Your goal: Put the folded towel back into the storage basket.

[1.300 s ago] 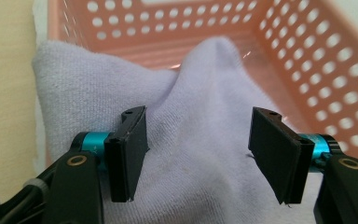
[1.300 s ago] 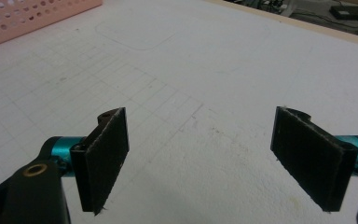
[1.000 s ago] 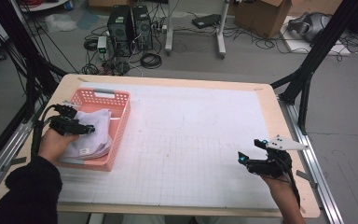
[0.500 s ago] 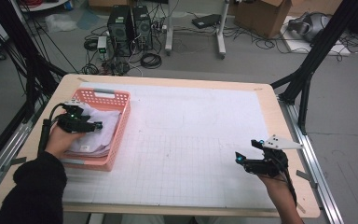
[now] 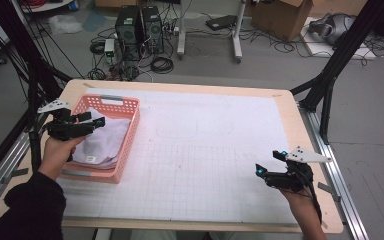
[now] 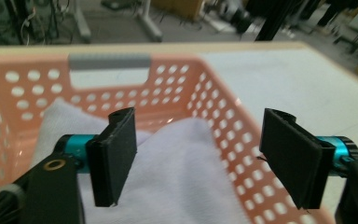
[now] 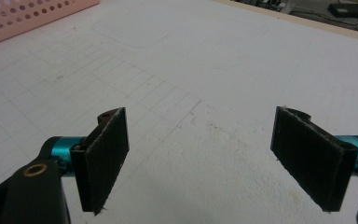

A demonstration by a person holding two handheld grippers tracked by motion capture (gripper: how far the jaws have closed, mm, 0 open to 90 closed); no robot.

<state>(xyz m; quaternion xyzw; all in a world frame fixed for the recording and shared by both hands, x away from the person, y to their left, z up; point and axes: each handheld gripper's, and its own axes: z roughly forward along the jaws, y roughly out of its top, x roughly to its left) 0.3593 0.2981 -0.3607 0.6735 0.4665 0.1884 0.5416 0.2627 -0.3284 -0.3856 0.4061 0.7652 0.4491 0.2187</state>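
A pink perforated basket (image 5: 126,142) stands at the table's left side, and a folded white cloth (image 5: 102,142) lies inside it. My left gripper (image 5: 96,120) hovers over the basket's left half, just above the cloth. In the left gripper view its jaws (image 6: 198,140) stand wide apart after just opening, with nothing between them. The cloth (image 6: 191,182) lies below them, and the basket's far wall (image 6: 168,88) is behind. My right gripper (image 5: 269,163) is held low over the white grid mat near the front right. It is open and empty (image 7: 200,154).
The white grid mat (image 5: 210,145) covers most of the table. Metal rails run along the left and right edges, and black frame posts (image 5: 330,75) rise at the far right. Computer towers (image 5: 140,25), cables and cardboard boxes lie on the floor beyond the far edge.
My left gripper has risen off the cloth, which stays in the basket. The right gripper has barely moved.
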